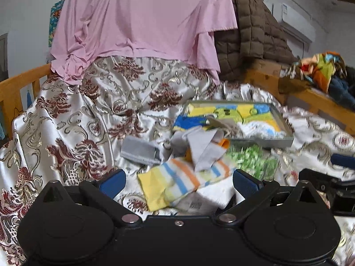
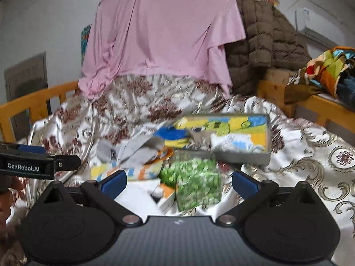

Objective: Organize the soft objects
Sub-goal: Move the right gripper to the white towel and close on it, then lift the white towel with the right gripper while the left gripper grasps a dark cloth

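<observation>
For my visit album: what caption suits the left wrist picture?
Open left gripper poised over a striped sock on a patterned bedspread, a gray tray of socks beyond.

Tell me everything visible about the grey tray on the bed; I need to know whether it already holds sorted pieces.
The grey tray is a shallow rectangular box with thin low walls, seemingly card or metal. It lies slightly tilted on the patterned satin bedspread, behind the loose sock pile. Inside lie folded yellow, blue, green and white fabrics, filling it. A grey-beige piece drapes over its near-left edge. Neither gripper touches it.
</observation>
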Action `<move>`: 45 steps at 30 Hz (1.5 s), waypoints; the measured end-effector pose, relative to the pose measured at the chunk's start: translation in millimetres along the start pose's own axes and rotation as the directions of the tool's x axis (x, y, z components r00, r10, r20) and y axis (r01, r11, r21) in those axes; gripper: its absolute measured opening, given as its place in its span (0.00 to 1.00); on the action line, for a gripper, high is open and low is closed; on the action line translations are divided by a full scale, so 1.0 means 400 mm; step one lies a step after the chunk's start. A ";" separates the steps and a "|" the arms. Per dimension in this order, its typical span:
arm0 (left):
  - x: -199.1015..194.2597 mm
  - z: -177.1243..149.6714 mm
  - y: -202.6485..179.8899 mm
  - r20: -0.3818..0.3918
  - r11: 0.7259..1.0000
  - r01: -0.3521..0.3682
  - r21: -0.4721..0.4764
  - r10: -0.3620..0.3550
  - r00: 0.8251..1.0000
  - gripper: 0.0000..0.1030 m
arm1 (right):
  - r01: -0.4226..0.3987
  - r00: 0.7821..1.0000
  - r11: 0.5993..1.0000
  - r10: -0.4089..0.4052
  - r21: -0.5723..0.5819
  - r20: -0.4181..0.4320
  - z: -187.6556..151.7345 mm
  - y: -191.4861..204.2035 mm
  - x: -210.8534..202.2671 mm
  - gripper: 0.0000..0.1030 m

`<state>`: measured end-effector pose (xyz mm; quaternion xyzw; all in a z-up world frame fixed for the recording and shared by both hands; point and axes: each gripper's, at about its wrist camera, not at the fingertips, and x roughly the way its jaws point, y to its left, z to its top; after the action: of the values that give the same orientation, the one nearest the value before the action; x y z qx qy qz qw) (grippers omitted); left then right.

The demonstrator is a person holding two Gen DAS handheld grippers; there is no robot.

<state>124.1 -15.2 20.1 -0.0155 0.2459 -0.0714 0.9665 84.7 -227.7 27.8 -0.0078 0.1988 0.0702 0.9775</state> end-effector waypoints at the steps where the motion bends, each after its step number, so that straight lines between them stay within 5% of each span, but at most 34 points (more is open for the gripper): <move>1: 0.007 -0.008 0.005 -0.007 1.000 0.002 0.014 -0.002 1.000 0.99 | -0.003 1.000 1.000 0.003 -0.007 -0.010 -0.003 0.005 0.006 1.00; 14: 0.088 -0.093 0.056 -0.135 0.983 0.152 0.103 -0.138 0.981 0.99 | -0.081 0.982 0.994 0.067 -0.074 -0.179 -0.051 0.052 0.093 1.00; 30: 0.147 -0.137 -0.015 -0.250 0.879 0.399 0.263 -0.337 0.908 0.99 | -0.239 0.912 0.970 0.243 0.053 -0.330 -0.060 0.003 0.215 0.99; 37: 0.191 -0.146 -0.054 -0.291 0.829 0.486 0.275 -0.410 0.864 0.93 | -0.244 0.895 0.961 0.276 0.134 -0.350 -0.067 -0.013 0.253 0.88; 45: 0.234 -0.152 -0.059 -0.300 0.835 0.510 0.208 -0.442 0.845 0.86 | -0.249 0.884 0.954 0.294 0.168 -0.362 -0.076 -0.015 0.277 0.74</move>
<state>173.4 -51.9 -75.9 0.0689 0.3360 -0.3466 0.8730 174.6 -220.0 -43.4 0.0636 0.3887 0.1919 0.8989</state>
